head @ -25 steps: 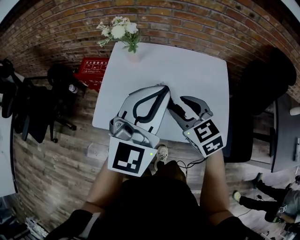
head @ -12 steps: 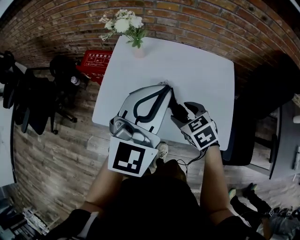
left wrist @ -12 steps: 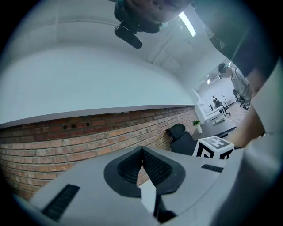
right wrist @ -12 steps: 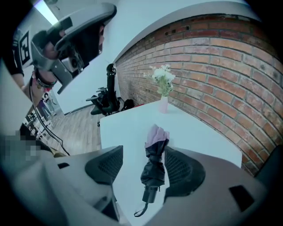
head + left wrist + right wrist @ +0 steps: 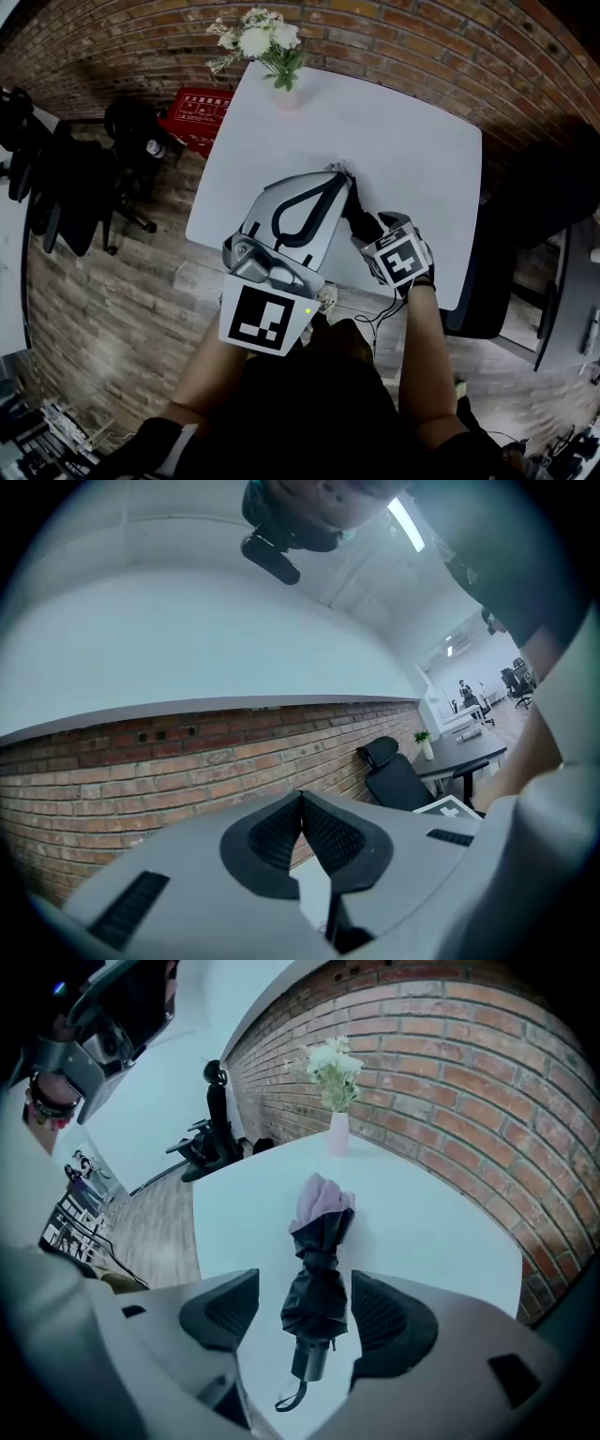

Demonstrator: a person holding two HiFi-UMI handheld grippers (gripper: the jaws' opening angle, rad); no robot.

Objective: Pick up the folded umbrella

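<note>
On the white worktop [image 5: 427,1218], towards its near edge, lies the folded umbrella [image 5: 319,1283]. It is black, with a pale pink fold showing at its far end. Its stubby handle and wrist loop point to the near side.

The right hand-held gripper [image 5: 305,1309] tilts down over it. Its jaws have just been opening and stand wide, one on each side of the umbrella's bunched canopy. A gap shows between each pad and the fabric, so nothing is gripped.

Just to the left, the left hand-held gripper [image 5: 302,803] is held level above the worktop's near edge, its ribbed pads pressed together with nothing between them.

At the far side of the worktop stands a small pink vase [image 5: 338,1134] of white flowers [image 5: 334,1065], well apart from the umbrella. A brick wall [image 5: 459,1063] runs behind it. On the wooden floor to the left are a red box [image 5: 199,114] and a dark office chair [image 5: 80,202].
</note>
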